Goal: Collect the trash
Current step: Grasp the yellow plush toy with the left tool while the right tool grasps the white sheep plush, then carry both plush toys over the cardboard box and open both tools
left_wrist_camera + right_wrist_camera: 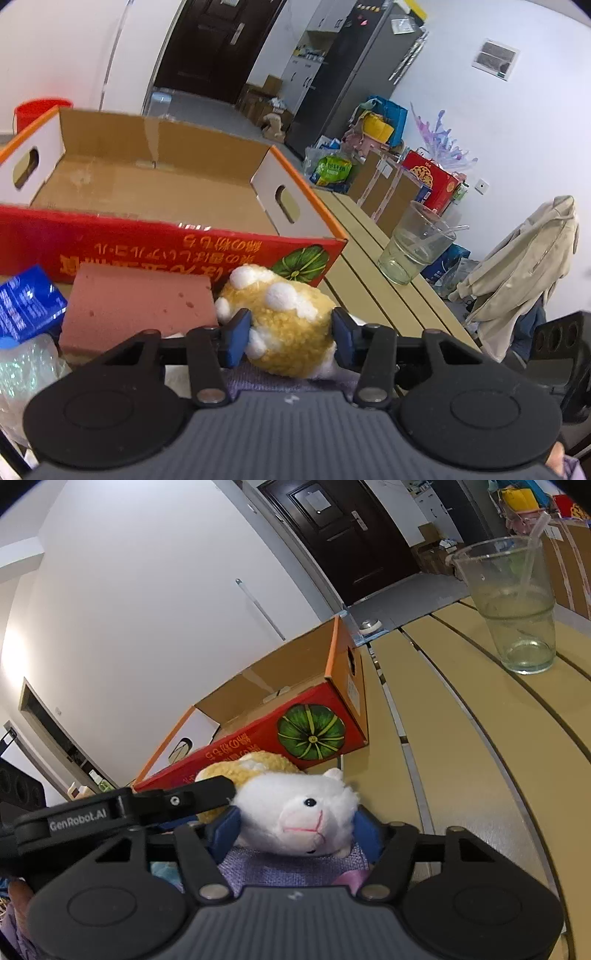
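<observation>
Left gripper: nearest the left camera, its blue pads press on either side of the toy's yellow, white-spotted body. The fingers are closed on it, with the body filling the gap between them.
Right gripper: its blue pads sit against both sides of the toy's white head, closed on it. The left gripper's black arm crosses in from the left, marked "GenRobot.AI".
Toy: a plush animal with a white face, dark eye and pink stitched mouth, yellow at the back. It is gripped from two sides at once, low over the table edge, just in front of the box. A purple cloth lies under it, between the right fingers.
Box: a red and orange carton with a green pumpkin picture, open at the top and showing bare brown cardboard inside. It stands on the table just beyond the toy.
Sponge: a pink block left of the toy, against the box front.
Blue pack: at the far left, beside the sponge, above a clear plastic bottle.
Cup: clear plastic with a straw and a little liquid at the bottom, upright on the slatted table, well apart from the toy to the right.
</observation>
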Demonstrator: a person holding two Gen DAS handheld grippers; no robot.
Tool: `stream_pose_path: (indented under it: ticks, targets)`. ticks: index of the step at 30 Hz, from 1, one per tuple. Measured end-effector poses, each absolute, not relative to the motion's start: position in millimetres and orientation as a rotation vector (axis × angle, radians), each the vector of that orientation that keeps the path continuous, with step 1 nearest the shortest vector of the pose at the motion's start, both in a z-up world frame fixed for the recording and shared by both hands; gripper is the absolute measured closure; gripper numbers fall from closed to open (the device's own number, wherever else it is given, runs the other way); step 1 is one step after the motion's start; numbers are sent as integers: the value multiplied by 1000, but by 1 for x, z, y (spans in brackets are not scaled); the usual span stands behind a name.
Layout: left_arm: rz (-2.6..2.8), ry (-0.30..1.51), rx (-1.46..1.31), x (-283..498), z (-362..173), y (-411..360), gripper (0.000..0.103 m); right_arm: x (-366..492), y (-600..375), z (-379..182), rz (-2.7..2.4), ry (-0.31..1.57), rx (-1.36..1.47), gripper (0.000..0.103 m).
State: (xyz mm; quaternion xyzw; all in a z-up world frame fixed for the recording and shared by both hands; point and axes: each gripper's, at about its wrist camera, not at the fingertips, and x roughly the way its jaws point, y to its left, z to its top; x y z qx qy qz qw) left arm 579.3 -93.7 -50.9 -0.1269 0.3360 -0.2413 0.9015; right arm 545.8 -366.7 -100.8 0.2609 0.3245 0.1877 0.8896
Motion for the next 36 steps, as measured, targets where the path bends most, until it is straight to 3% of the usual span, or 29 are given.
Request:
stream_pose_path:
  ticks: [13, 21, 26, 35, 36]
  targets:
    - [-499, 516, -240, 488, 39, -58, 56, 478, -338, -13, 450, 516, 440, 43]
    - [-483, 494, -269, 526, 77, -18, 56, 506, -296, 41, 483, 493, 373, 43]
    - [-457, 548, -323, 605, 58, 12, 56, 586, -265, 39, 485, 567, 347, 43]
    - [-355, 686, -307, 705, -14, 58, 56, 703, -204, -26, 464, 709, 322, 44]
    - [-338, 697, -279, 705, -18, 60, 55, 708, -199, -33, 458, 722, 310, 50]
